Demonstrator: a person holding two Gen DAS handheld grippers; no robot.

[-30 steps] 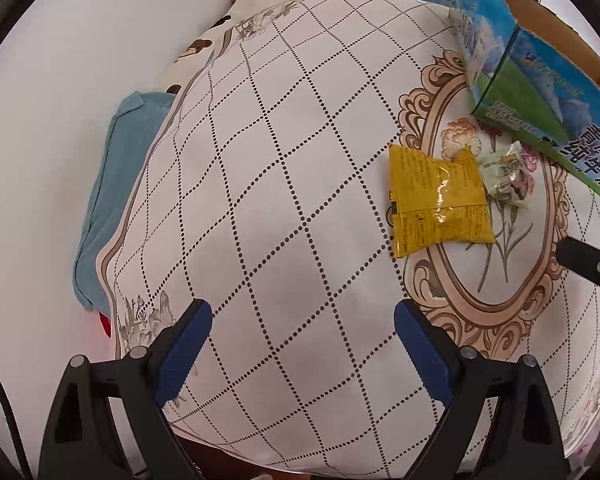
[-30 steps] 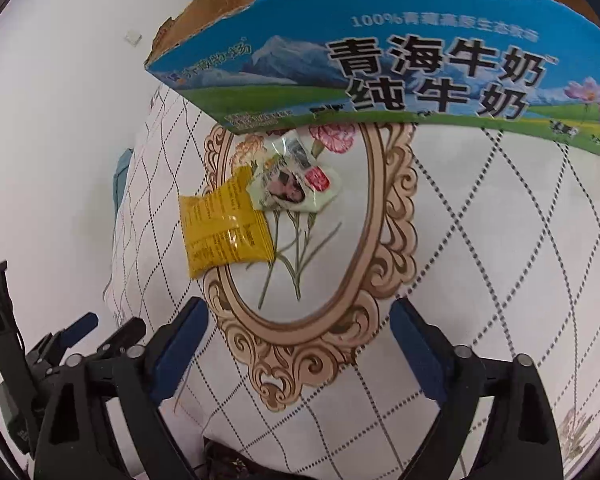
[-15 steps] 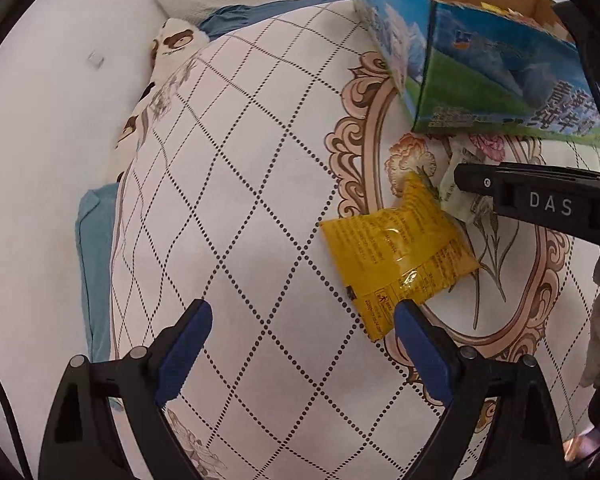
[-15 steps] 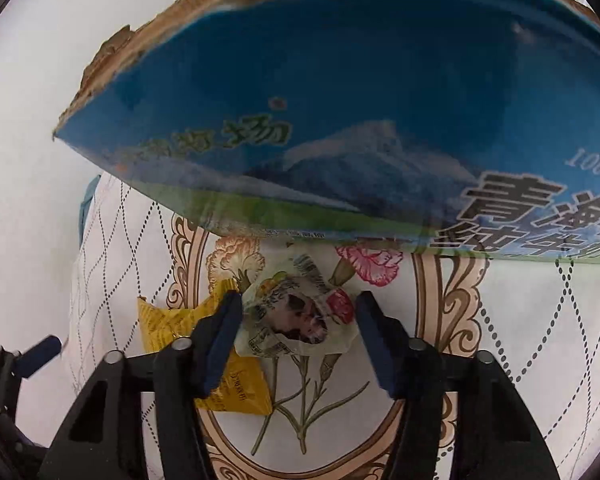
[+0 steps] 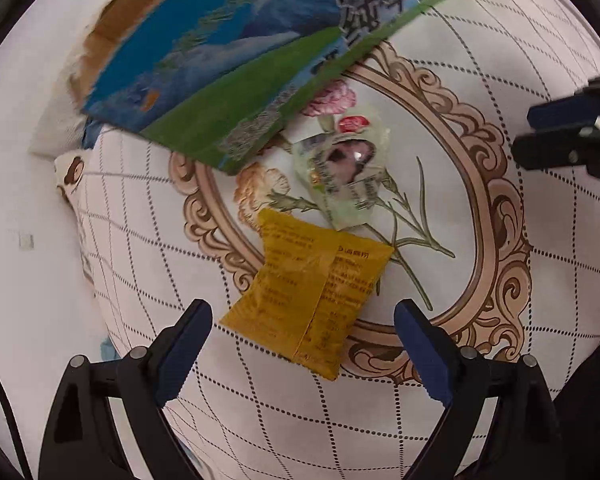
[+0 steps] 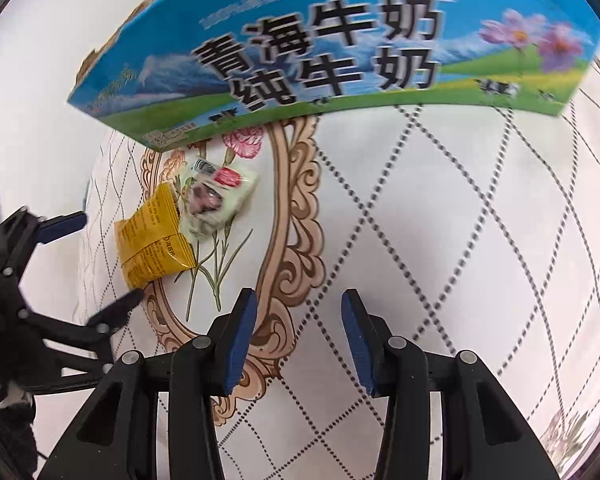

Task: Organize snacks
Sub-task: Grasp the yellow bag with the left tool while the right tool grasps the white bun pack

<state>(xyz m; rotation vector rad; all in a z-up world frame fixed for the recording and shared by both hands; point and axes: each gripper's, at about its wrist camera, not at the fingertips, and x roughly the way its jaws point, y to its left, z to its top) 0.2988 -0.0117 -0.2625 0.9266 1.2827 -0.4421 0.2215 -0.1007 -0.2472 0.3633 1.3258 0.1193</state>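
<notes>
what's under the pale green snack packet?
The pale green snack packet lies on the quilted cloth, over its printed flower stems, and its lower edge seems to overlap a corner of the yellow packet. Whatever lies beneath its middle is covered.

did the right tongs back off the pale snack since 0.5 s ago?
Yes. The right tongs straddled the pale snack packet then; now they are back over the ornate frame print, empty.

Patterned cushion (image 5: 500, 360) under snacks, carton.

Two close downward views, shared pillow (image 5: 480, 420)
</notes>
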